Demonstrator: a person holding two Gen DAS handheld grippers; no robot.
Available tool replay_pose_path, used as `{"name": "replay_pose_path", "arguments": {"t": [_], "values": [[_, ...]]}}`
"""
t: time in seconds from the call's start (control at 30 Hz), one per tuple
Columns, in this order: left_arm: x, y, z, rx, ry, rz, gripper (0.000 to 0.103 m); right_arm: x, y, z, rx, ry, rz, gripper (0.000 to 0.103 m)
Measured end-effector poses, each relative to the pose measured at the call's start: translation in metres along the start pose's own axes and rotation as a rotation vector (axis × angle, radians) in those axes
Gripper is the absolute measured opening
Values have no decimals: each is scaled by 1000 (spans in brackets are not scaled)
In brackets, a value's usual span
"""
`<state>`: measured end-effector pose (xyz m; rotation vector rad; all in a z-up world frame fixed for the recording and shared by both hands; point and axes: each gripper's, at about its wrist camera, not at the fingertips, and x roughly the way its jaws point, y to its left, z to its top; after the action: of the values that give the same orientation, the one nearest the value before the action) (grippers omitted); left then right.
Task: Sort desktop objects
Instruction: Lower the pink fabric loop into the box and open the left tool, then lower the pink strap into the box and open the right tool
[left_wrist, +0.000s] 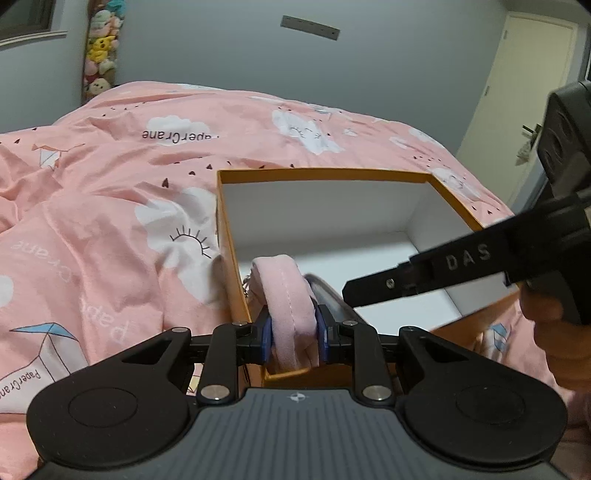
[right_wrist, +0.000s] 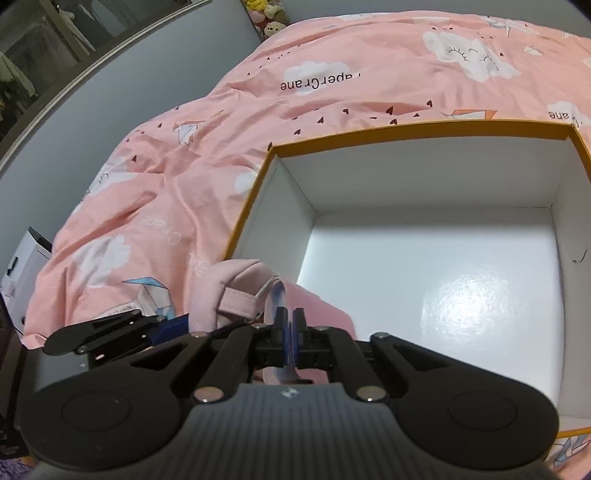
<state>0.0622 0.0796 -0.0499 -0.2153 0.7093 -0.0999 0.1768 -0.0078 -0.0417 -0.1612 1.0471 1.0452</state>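
Observation:
A pink fabric pouch (left_wrist: 284, 291) hangs over the near left corner of an orange box (left_wrist: 325, 173) with a white inside. My left gripper (left_wrist: 293, 332) is shut on the pouch's rolled pink edge, which fills the gap between the blue pads. The right gripper (left_wrist: 369, 291) reaches in from the right, just beside the pouch. In the right wrist view the pouch (right_wrist: 236, 291) sits at the box's (right_wrist: 406, 129) left wall. My right gripper (right_wrist: 290, 325) is shut on a thin pale edge of the pouch. The left gripper (right_wrist: 177, 325) holds the pouch's left side. The box floor shows nothing else.
The box rests on a wrinkled pink bed cover (left_wrist: 110, 229) printed with clouds. A hand (left_wrist: 546, 314) holds the right gripper. Behind are a grey wall, plush toys (left_wrist: 99, 48) and a door (left_wrist: 524, 81). A white box (right_wrist: 22, 269) stands beside the bed.

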Motion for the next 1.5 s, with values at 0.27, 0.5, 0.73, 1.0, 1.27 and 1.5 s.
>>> {"name": "replay_pose_path", "arguments": {"t": [0.27,0.5,0.73,1.0,1.27,1.5], "values": [[-4,-1,-3,-3,-7,-8,33,1,-14,4,-63,37,-47,16],[-30,15,2,-105,-90,9,50,35,-36,9,-101,194,-129,20],[-17,53,-1,-334,-19,-58,41,62,-44,7,-3,256,-101,19],[1,66,-12,-425,39,-171,35,73,-26,4,27,298,-65,4],[-1,64,-13,-407,44,-168,35,74,-17,3,-47,288,-26,2],[-9,59,-10,-386,19,-131,35,63,-5,0,-159,205,-89,9]]}}
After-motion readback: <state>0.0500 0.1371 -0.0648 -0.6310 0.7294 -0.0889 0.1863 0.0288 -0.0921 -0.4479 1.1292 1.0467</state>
